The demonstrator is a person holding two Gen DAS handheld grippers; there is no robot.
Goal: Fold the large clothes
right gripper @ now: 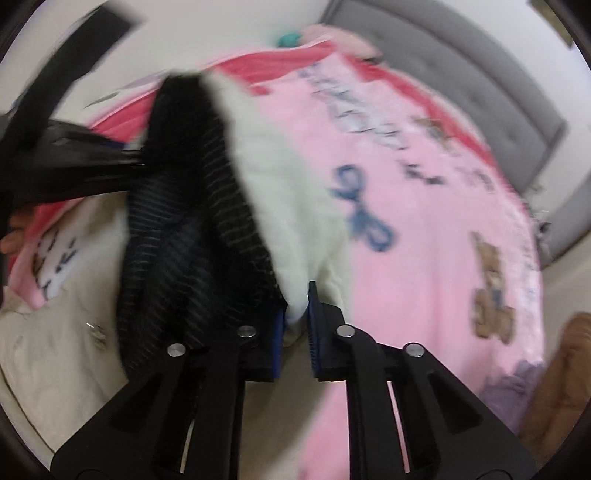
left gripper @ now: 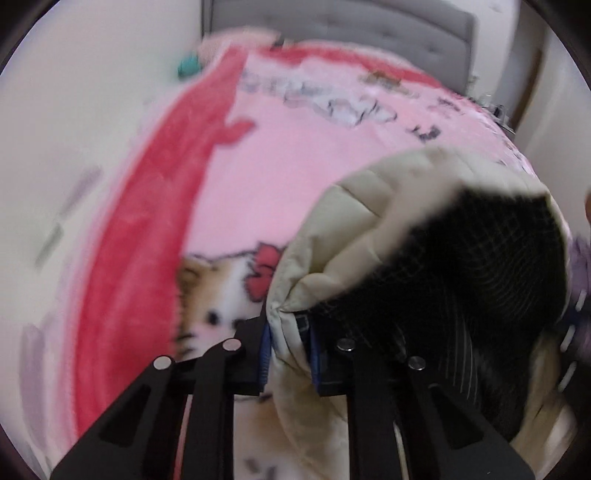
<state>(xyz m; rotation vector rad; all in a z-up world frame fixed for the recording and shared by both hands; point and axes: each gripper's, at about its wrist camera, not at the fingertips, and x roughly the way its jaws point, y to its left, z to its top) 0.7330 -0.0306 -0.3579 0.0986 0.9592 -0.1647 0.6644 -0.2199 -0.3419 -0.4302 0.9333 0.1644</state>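
Observation:
A cream quilted jacket (left gripper: pixel 373 206) with a black checked lining (left gripper: pixel 491 258) lies bunched on a pink bed blanket (left gripper: pixel 288 162). My left gripper (left gripper: pixel 288 343) is shut on a cream edge of the jacket, the fabric pinched between its blue pads (left gripper: pixel 265 350). In the right wrist view the same jacket (right gripper: pixel 288 184) shows its cream shell and black striped lining (right gripper: pixel 192 236). My right gripper (right gripper: pixel 297 321) is shut on another cream edge beside the lining. The left gripper's black frame (right gripper: pixel 74 158) appears blurred at the left of that view.
The pink blanket (right gripper: pixel 424 229) has a red border, cartoon animals and a blue bow print. A grey tufted headboard (left gripper: pixel 332 26) stands at the far end. White walls flank the bed. A brown object (right gripper: pixel 561 384) lies at the right edge, and a hand (right gripper: pixel 14 236) shows at the left.

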